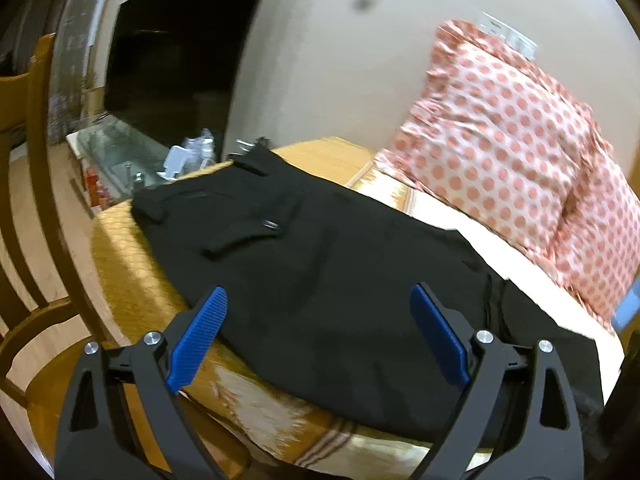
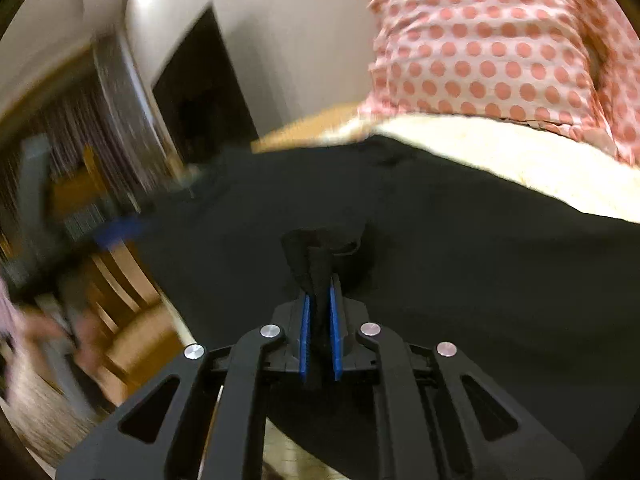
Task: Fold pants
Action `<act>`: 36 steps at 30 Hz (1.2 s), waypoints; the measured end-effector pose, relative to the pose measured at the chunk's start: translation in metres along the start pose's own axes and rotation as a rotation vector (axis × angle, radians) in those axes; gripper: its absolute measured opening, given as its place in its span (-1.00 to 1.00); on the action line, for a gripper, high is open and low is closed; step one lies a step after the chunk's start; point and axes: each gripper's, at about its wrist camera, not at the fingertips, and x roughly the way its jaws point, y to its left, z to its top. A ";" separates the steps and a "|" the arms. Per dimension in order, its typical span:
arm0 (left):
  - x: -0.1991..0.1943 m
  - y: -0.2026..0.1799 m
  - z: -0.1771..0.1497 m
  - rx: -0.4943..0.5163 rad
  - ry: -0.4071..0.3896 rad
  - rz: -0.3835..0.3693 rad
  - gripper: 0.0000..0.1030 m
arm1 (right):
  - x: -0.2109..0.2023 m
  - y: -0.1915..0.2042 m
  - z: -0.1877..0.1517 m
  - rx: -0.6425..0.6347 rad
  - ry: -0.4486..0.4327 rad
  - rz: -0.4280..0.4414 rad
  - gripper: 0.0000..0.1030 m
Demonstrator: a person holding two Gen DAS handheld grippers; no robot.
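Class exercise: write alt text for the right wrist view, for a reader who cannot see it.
The right claw is shut on a pinched fold of the black pants, which lie spread across a bed. A pink polka-dot pillow sits beyond them; the room at left is blurred.

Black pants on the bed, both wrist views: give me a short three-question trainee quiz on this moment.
1. True or false: the left gripper is closed on the pants.
2. What does the right gripper pinch? A) the pillow B) a bunch of pants fabric C) nothing
3. Fill in: the pillow's dots are ____.

Key: 1 false, its jaws are spread above the cloth; 2 B; 3 pink.
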 end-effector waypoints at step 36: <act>0.068 0.088 0.046 -0.291 0.178 -0.002 0.40 | -0.016 -0.007 0.000 -0.006 0.018 -0.019 0.35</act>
